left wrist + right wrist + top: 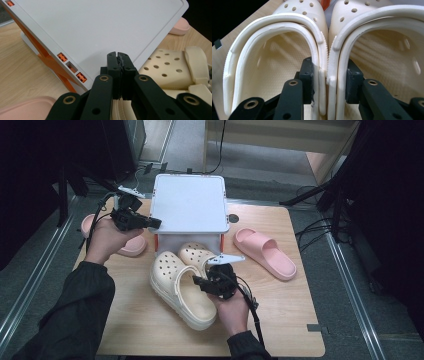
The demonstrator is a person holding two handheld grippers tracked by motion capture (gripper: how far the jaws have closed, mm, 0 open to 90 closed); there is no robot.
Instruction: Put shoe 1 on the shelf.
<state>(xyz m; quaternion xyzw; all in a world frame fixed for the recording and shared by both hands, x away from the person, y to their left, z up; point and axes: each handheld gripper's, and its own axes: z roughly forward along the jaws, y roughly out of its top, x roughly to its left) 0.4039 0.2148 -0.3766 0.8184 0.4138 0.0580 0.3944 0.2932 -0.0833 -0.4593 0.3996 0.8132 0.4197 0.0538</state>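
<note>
Nearest the person, the right gripper (200,281) has its jaws partly open, one inside each of the two cream clogs (181,287), pinching their adjoining inner side walls together; in the right gripper view the pads (308,75) press on those walls from both sides. The clogs lie side by side on the wooden table (280,315), toes towards the white storage box (189,202). Farther back, the left gripper (156,222) is fully closed with nothing between its jaws, its tip at the box lid's near left edge. Two pink slides (265,251) lie either side of the box.
</note>
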